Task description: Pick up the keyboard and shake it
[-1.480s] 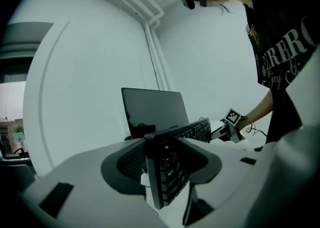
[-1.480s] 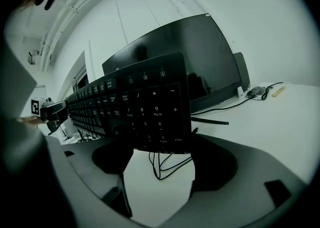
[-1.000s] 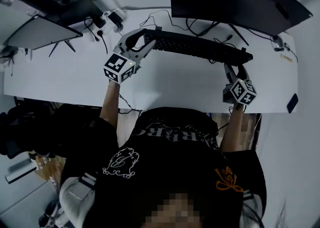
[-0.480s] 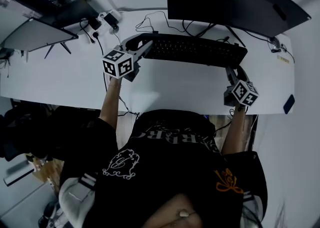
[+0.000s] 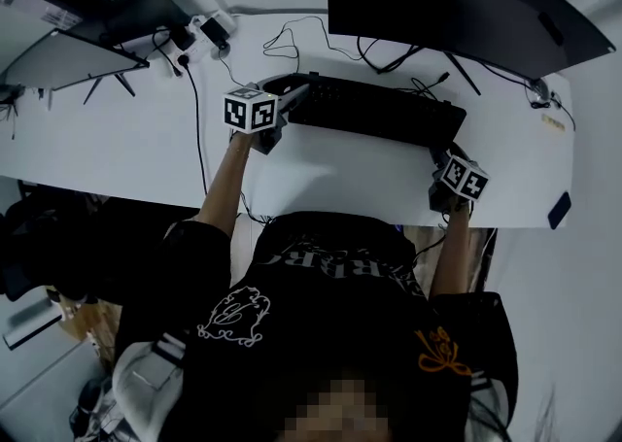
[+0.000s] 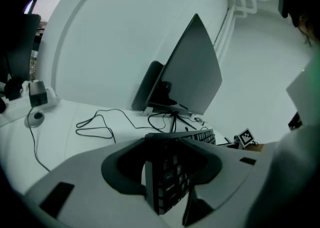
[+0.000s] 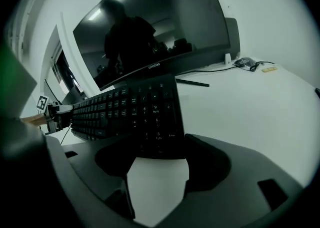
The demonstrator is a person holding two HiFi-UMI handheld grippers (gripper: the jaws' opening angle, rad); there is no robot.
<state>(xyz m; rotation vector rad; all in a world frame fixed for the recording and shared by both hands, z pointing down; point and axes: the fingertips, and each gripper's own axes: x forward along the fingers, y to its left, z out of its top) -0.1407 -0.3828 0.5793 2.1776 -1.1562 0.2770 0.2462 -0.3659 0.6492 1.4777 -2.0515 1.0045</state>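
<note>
Black full-size plastic keyboard (image 5: 374, 110) over white desk (image 5: 330, 173), left gripper (image 5: 290, 98) clamped on its left end, right gripper (image 5: 443, 149) jaws just closing, gripping its right end.

- A black keyboard (image 5: 374, 110) lies lengthwise over the white surface (image 5: 117, 144), in front of a dark monitor (image 5: 457, 3).
- The left hand-held gripper (image 5: 290, 92) clasps the keyboard's left end.
- The right hand-held gripper (image 5: 445, 151) has the right end between jaws that have just been closing.
- Cables (image 5: 292, 37) loop behind the keyboard.
</note>
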